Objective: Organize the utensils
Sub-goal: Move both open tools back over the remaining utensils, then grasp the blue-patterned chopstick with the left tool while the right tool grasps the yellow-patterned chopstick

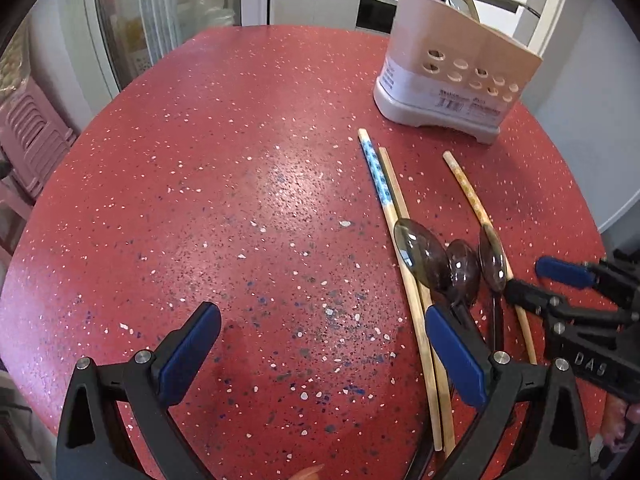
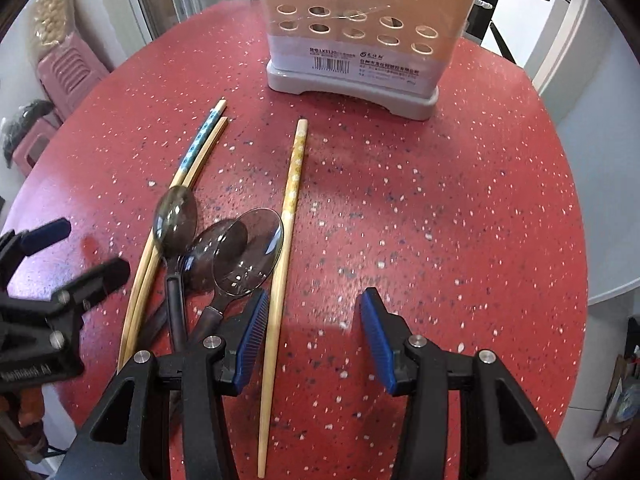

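Left hand-held gripper: spread wide at the bottom of the left wrist view, holding nothing; its right finger sits just above the spoon handles and the lower ends of the paired chopsticks, and whether it touches them I cannot tell.
Right hand-held gripper: spread at the bottom of the right wrist view, empty; the lone chopstick's lower end runs between its fingers, close by the left one.
Lone chopstick: lies flat on the desk, running from bottom centre up toward the holder, apart from the other two.
Spoons: three clear grey spoons bunched at centre left, bowls overlapping, dark handles pointing toward the bottom edge; the rightmost bowl touches or overlaps the lone chopstick.
Paired chopsticks: a plain one and a blue-patterned one side by side, left of the spoons, passing under the leftmost spoon bowl.
Desk: red speckled round top carrying everything.
Utensil holder: stands upright at the top of the frame, well beyond the loose pieces; in the left wrist view at least one spoon bowl and some thin sticks rise from its top.
Progress: partly done, in my judgement; some utensils are in the holder, while three chopsticks and three spoons are left on the desk.
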